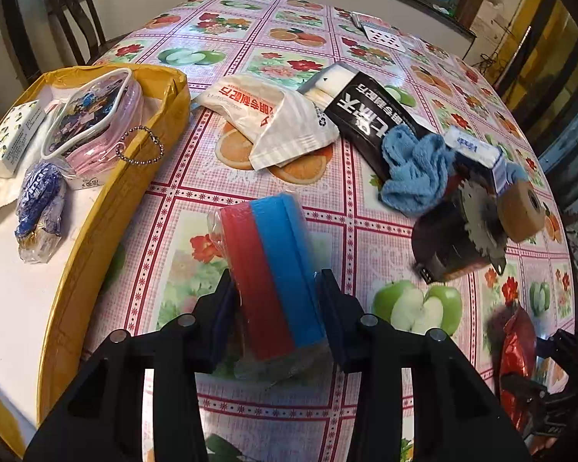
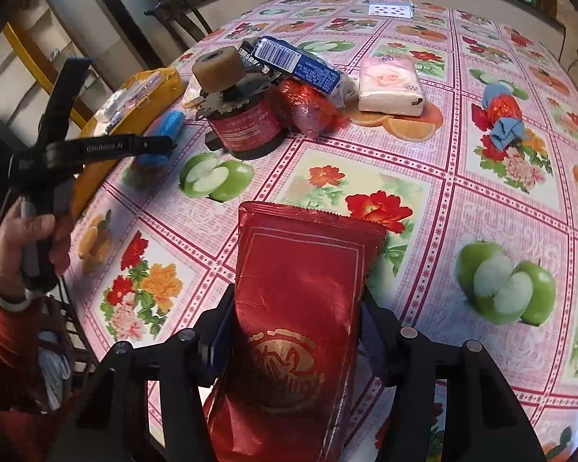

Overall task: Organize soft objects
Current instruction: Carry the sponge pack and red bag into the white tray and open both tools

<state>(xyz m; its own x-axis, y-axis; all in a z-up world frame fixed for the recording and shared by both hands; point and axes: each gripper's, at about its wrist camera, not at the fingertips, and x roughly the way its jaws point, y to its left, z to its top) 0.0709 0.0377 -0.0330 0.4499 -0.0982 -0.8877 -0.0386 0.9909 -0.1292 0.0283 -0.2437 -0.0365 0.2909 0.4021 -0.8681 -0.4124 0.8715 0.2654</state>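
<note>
Right of the yellow box | my left tongs grip the wrapped sponge pack above the tabletop | right tongs clamp the red pouch | I should carry the pack over the box wall, lower it, then release gently.

red-blue sponge pack; shiny red gold-print packet; yellow box; pink fruit-flower tablecloth.

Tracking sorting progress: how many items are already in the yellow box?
3: lemon-print carton far left, pink clear pouch toward the far wall, blue-printed wrapped pack nearest the camera. More may hide underneath.
</note>
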